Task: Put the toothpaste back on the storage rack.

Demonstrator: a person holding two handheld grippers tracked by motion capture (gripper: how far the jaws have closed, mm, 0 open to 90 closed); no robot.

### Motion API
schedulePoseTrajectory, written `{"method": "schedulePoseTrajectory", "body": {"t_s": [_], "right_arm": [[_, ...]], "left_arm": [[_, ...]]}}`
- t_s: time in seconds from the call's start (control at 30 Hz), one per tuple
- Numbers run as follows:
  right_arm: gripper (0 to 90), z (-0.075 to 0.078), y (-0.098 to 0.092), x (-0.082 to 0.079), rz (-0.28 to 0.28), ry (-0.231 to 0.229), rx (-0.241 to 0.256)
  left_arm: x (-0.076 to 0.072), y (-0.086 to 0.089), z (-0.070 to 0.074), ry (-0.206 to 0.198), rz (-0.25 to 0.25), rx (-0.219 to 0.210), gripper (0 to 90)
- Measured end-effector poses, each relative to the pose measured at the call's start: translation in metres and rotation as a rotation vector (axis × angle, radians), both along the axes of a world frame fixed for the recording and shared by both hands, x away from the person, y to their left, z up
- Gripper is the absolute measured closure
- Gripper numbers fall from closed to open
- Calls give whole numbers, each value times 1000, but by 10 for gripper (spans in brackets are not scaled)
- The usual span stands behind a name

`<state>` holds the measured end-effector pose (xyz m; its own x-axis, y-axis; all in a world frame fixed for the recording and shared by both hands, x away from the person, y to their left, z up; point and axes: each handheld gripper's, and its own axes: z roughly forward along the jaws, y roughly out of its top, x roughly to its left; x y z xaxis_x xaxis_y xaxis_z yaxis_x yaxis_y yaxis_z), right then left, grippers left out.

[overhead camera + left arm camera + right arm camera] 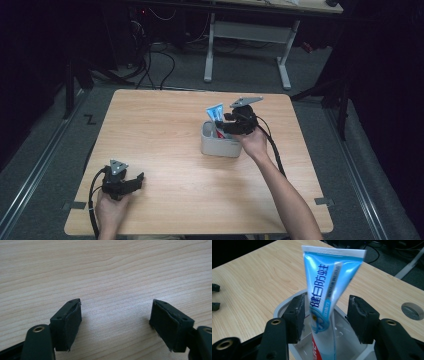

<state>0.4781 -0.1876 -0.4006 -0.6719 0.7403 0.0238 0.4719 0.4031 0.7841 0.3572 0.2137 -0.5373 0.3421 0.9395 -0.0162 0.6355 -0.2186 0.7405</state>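
Nearest the high camera, the person's left hand [111,207] grips the left gripper [131,181] at the near left corner of the wooden table [165,130], its cable looping off the near edge. Seen from the left gripper view, its two black jaws stand wide apart over bare wood grain, with nothing between the pads [71,325]. Farther in, right of the table's centre, the right hand [254,142] holds the right gripper [224,125] at the top of a light grey container [216,146], the grey three-cornered plate [246,101] of the gripper tilted above it. A blue and white toothpaste tube [327,287] stands upright in the container [287,306], crimped end uppermost, printed lettering running along its length and a red band showing low on the tube. In the right gripper view the jaws are spread on either side of the tube; the left pad sits just beside it, the right pad clearly apart, so the tube is not clamped. A round cable hole [412,311] is set in the table surface beyond the right jaw. Two small black jaw tips of the other gripper [215,297] show at the far left edge of that view.
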Motion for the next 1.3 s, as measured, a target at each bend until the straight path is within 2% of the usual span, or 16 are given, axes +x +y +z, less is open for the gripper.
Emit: {"method": "schedulePoseTrajectory", "body": {"t_s": [0.13, 0.57, 1.3], "right_arm": [[462, 2, -6, -3, -14, 8, 7], [470, 12, -17, -16, -20, -44, 28], [476, 21, -39, -31, -50, -68, 60]], "left_arm": [[0, 0, 0, 0, 0, 0, 256], [0, 0, 0, 0, 0, 0, 256], [0, 0, 0, 0, 0, 1, 256]]}}
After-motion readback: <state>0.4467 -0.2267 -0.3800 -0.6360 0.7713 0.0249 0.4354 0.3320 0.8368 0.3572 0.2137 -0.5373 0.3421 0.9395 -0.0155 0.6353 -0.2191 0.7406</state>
